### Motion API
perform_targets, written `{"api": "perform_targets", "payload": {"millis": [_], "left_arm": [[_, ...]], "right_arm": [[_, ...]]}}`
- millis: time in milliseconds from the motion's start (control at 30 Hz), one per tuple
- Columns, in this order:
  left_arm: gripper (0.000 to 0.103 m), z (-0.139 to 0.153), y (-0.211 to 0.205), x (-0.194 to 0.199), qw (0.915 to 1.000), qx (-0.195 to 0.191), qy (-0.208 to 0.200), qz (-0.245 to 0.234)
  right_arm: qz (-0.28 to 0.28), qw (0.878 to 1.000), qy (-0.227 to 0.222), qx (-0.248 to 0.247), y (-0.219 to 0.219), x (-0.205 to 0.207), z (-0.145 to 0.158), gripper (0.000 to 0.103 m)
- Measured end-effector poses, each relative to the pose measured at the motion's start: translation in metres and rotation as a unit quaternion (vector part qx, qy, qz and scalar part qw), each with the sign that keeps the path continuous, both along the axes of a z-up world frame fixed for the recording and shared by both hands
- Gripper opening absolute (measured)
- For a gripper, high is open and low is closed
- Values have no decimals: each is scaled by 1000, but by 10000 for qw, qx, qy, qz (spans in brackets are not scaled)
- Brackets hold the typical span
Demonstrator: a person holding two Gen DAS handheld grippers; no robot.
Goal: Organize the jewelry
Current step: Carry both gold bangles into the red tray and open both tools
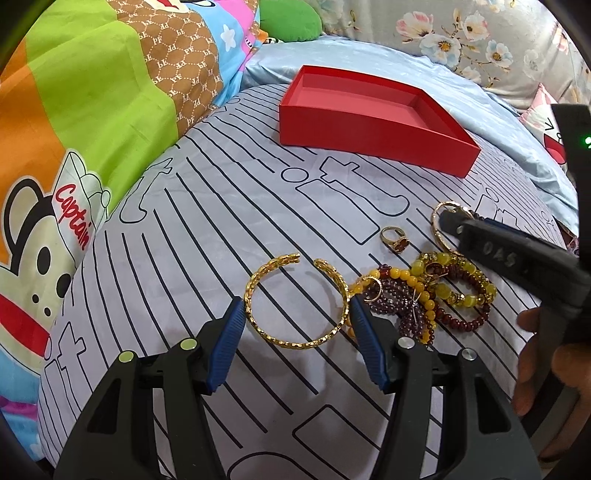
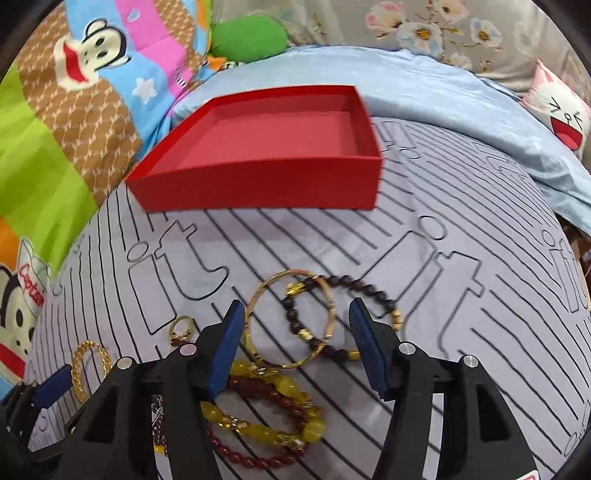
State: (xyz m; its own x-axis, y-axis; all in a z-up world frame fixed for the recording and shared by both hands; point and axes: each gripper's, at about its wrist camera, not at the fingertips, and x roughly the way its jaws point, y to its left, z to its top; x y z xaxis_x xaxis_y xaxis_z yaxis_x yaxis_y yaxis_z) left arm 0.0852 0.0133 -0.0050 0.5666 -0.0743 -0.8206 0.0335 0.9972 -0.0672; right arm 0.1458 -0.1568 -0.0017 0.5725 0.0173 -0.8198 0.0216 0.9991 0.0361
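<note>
An open red box stands empty on the striped grey cloth. My left gripper is open, its blue fingers on either side of an open gold cuff bangle. My right gripper is open around a plain gold bangle that overlaps a dark beaded bracelet. A gold ring with a red stone lies between. A heap of yellow, maroon and purple bead bracelets lies beside both grippers. The right gripper also shows in the left wrist view.
A colourful cartoon quilt rises at the left. A light blue sheet and floral pillows lie behind the box. A green cushion sits at the back. The person's hand is at the right.
</note>
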Motion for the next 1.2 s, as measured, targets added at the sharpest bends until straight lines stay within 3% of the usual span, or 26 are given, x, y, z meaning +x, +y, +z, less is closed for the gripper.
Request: {"api": "perform_targets", "payload": {"millis": [133, 267, 700, 1000, 1200], "left_arm": [[56, -2, 1, 1, 10000, -14, 34, 32], [56, -4, 3, 1, 10000, -17, 53, 58], [56, 8, 1, 0, 10000, -27, -73, 7], [56, 52, 1, 20, 9985, -226, -476, -148], [56, 89, -7, 58, 9952, -180, -890, -378]], "right_arm": [[86, 9996, -67, -266, 6, 0, -7, 56], [81, 9997, -118, -202, 0, -2, -6, 53], [-217, 9974, -334, 598, -37, -17, 22, 53], [-39, 9943, -748, 764, -45, -17, 71, 53], [151, 9916, -1005, 797, -47, 13, 102, 53]]}}
